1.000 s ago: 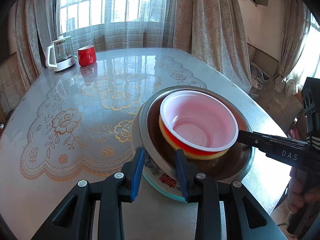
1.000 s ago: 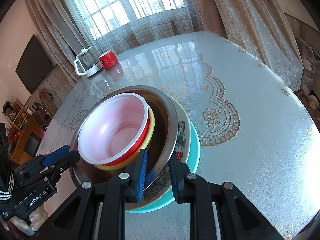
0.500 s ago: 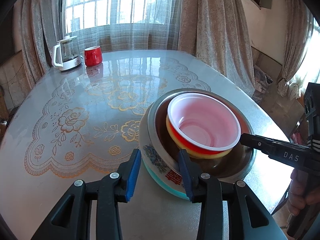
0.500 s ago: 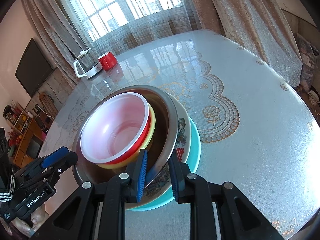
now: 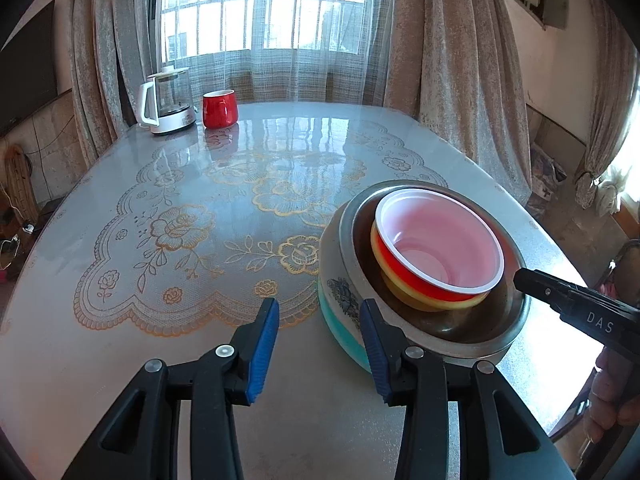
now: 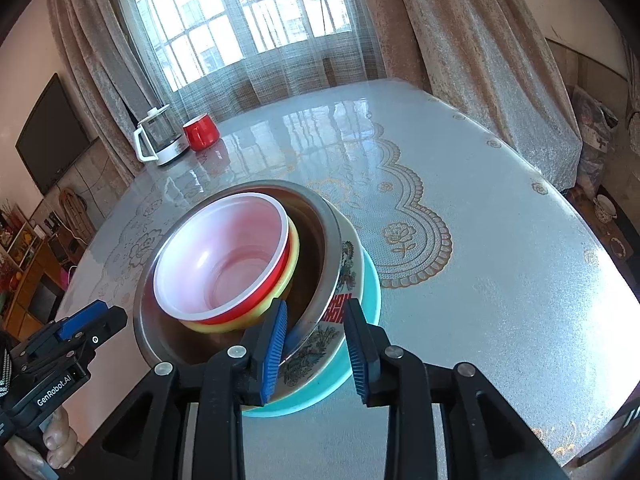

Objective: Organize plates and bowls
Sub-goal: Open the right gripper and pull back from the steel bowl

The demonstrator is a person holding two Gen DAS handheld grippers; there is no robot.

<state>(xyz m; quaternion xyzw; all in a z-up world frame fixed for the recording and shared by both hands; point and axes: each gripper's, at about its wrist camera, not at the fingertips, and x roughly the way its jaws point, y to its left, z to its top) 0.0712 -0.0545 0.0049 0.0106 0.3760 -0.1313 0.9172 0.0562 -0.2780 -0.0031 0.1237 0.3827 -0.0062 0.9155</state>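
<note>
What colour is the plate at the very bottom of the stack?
Turquoise; the bottom plate shows best in the right wrist view.

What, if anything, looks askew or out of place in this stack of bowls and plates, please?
The red bowl and yellow bowl sit off-centre and tilted inside the steel bowl, which leans on the patterned plate. Nothing is spilled or broken.

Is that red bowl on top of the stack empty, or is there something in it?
Empty. The red bowl sits upright in the nested stack, and both views look straight down onto its bare pinkish-white inside, with nothing lying in it.
</note>
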